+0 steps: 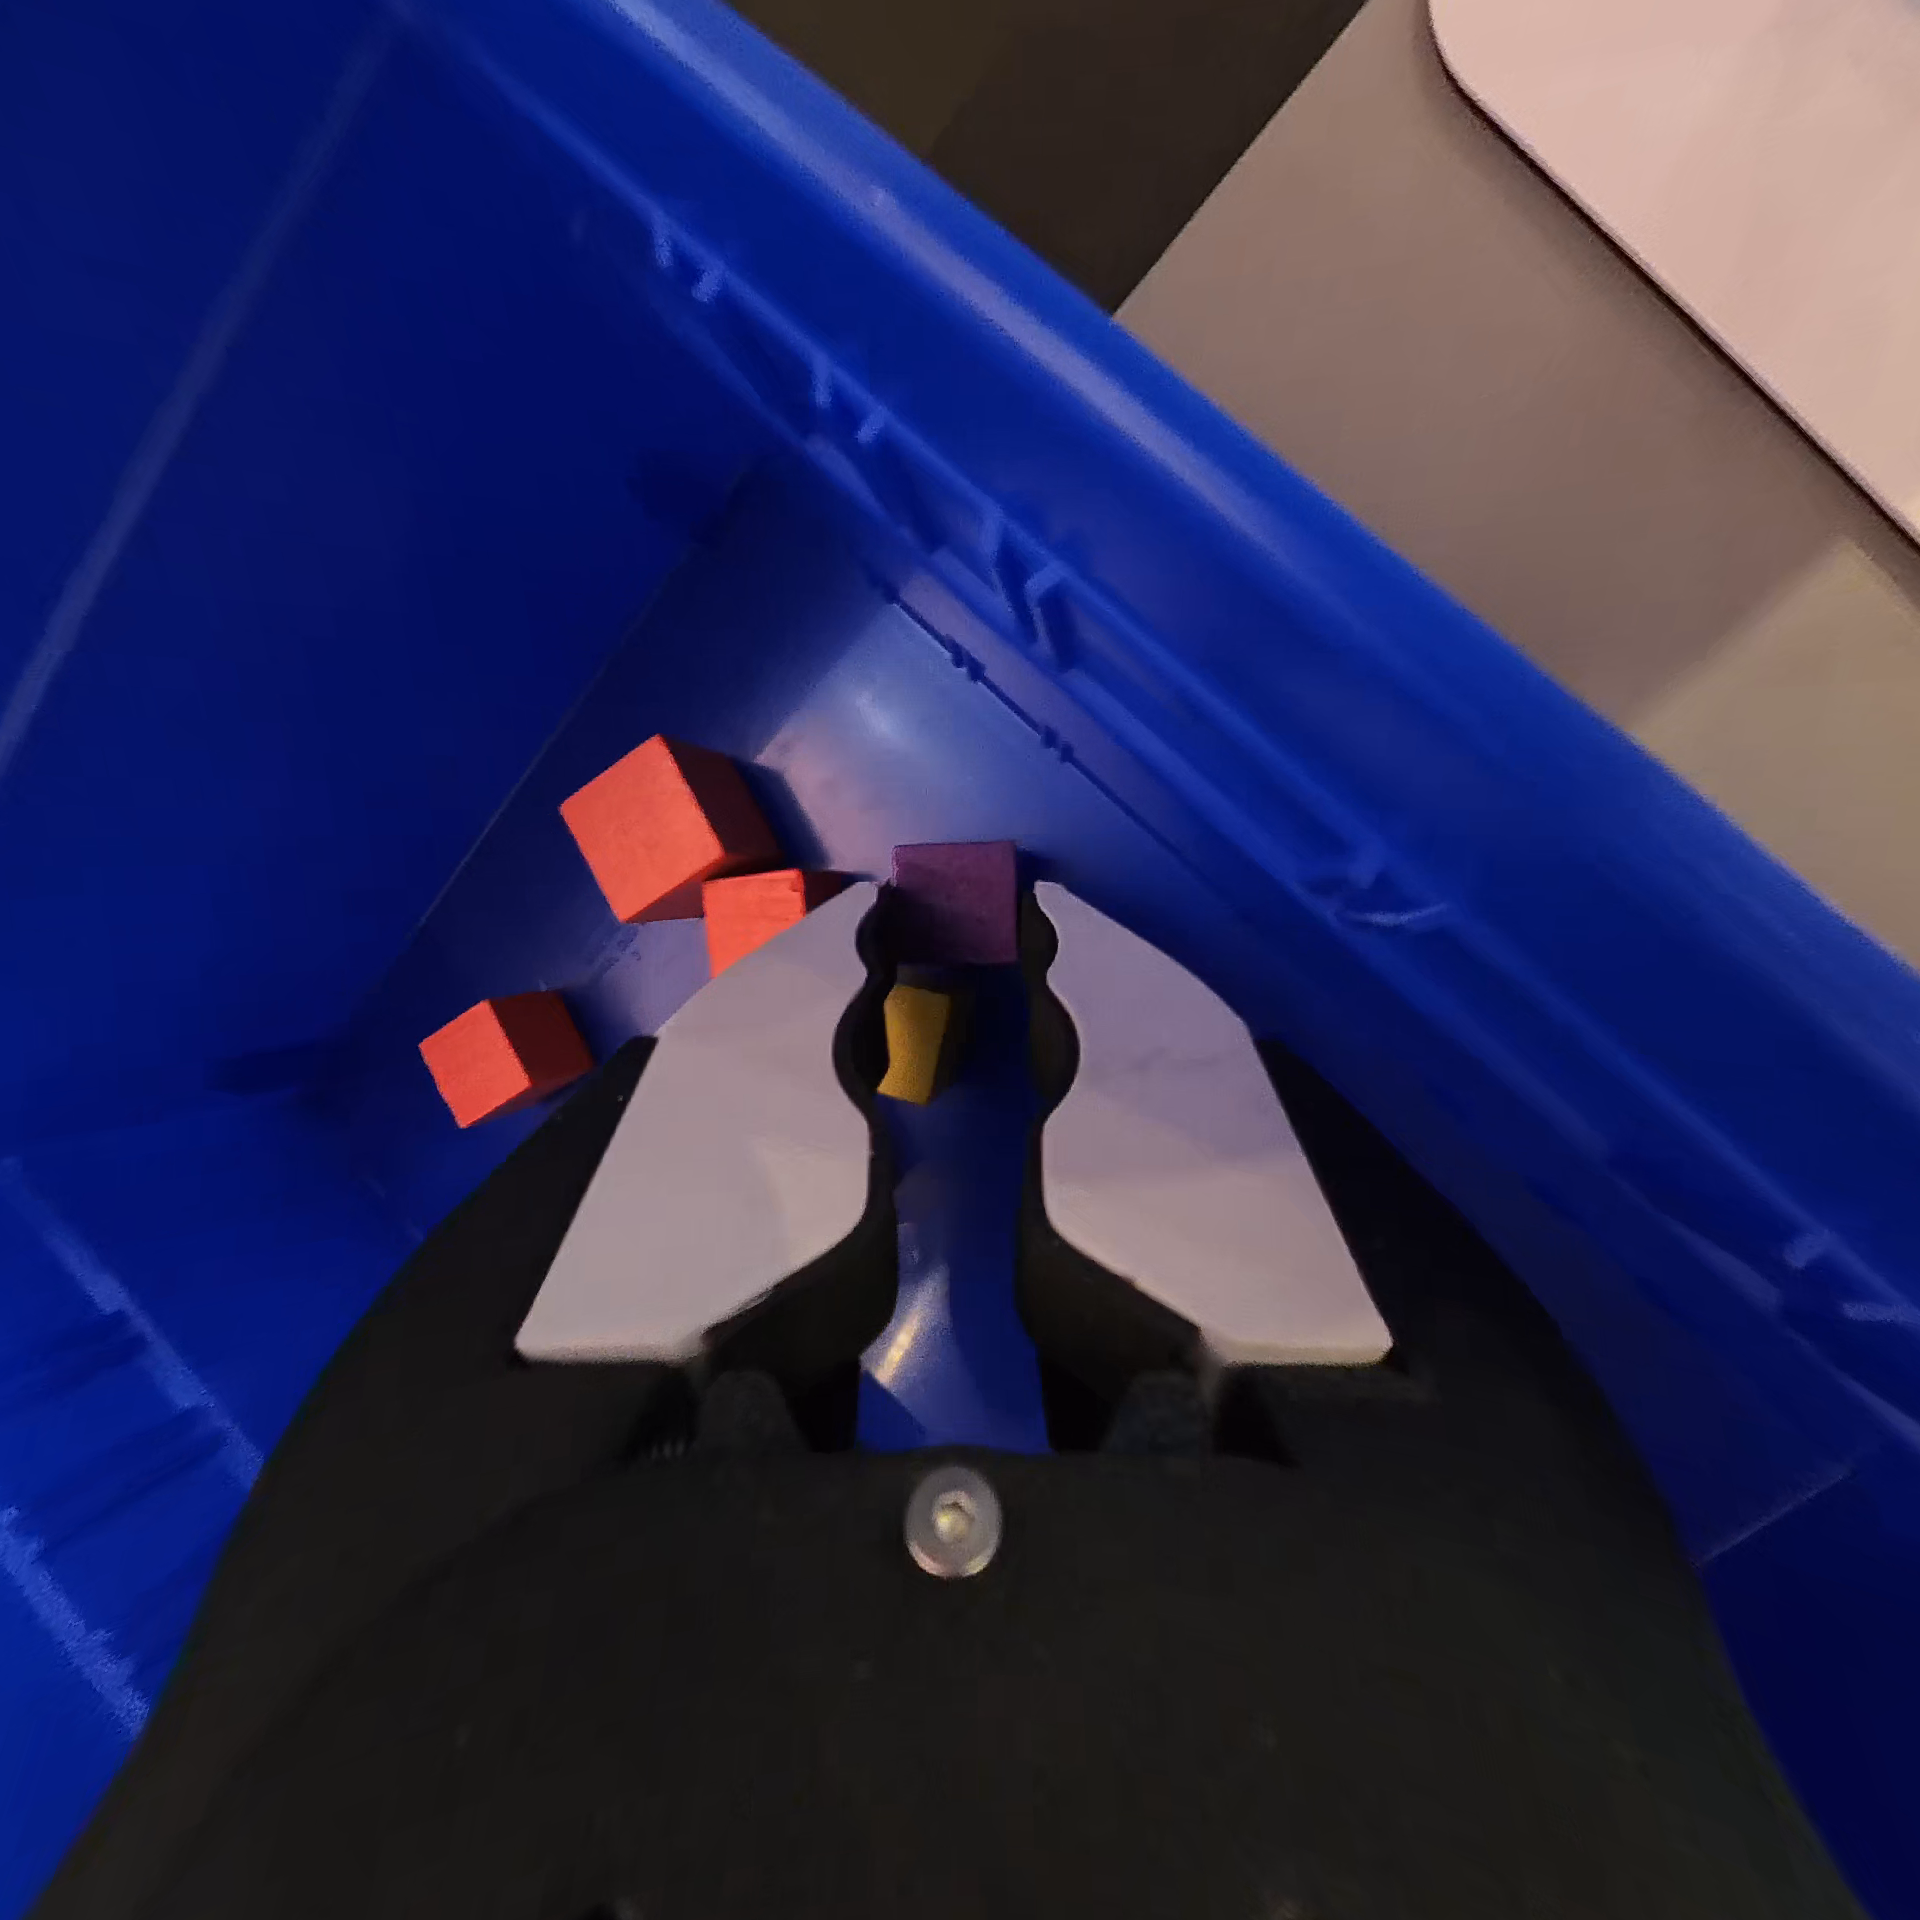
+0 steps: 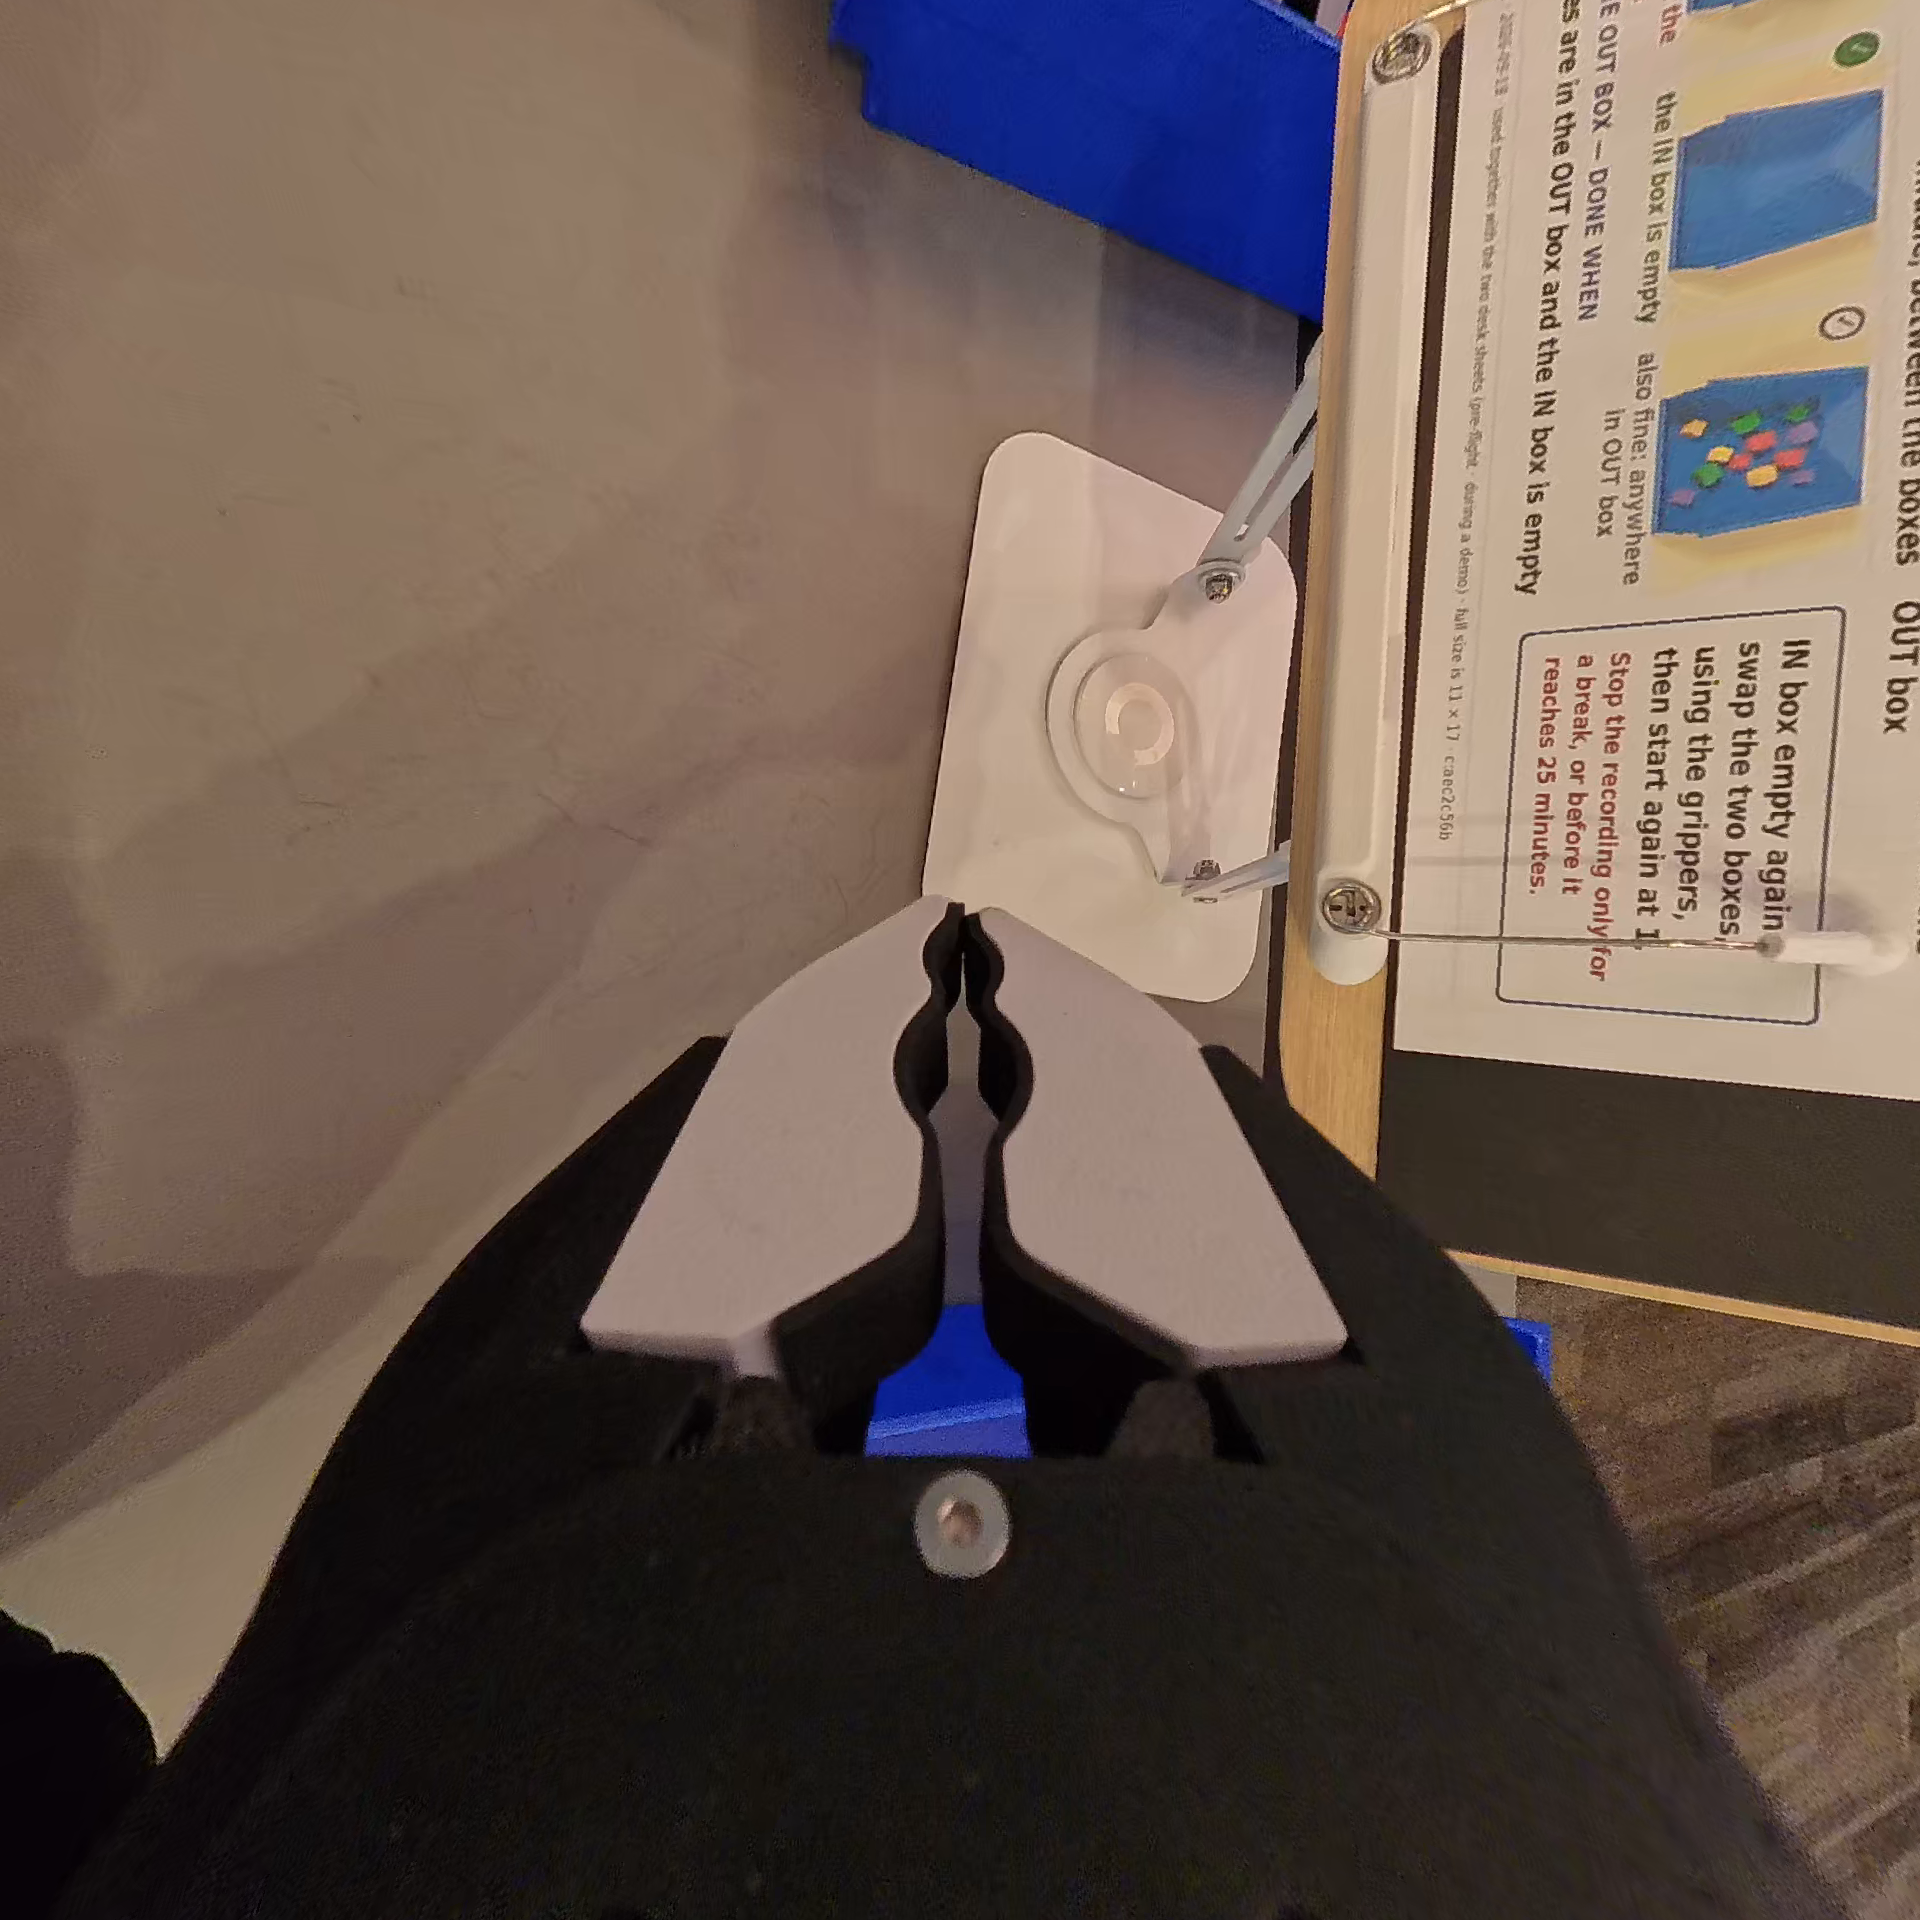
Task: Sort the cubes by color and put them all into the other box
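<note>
My left gripper [image 1: 954,906] reaches down into a blue box [image 1: 1143,623] and is shut on a purple cube [image 1: 956,896], held between its fingertips near the box corner. A yellow cube [image 1: 912,1039] shows through the gap between the fingers, lower down in the box. Three red cubes lie to the left on the box floor: one large in view [image 1: 649,826], one partly behind the left finger [image 1: 748,914], and one lower left [image 1: 499,1055]. My right gripper [image 2: 961,920] is shut and empty above the grey table [image 2: 468,623].
In the right wrist view, a white stand base [image 2: 1101,727] lies just beyond the fingertips. A wooden board with an instruction sheet [image 2: 1340,1039] stands at right. A blue box [image 2: 1091,135] is at the top, and a blue edge [image 2: 940,1392] shows under the gripper. The gap from one gripper's tips to the other's is roughly 45 cm.
</note>
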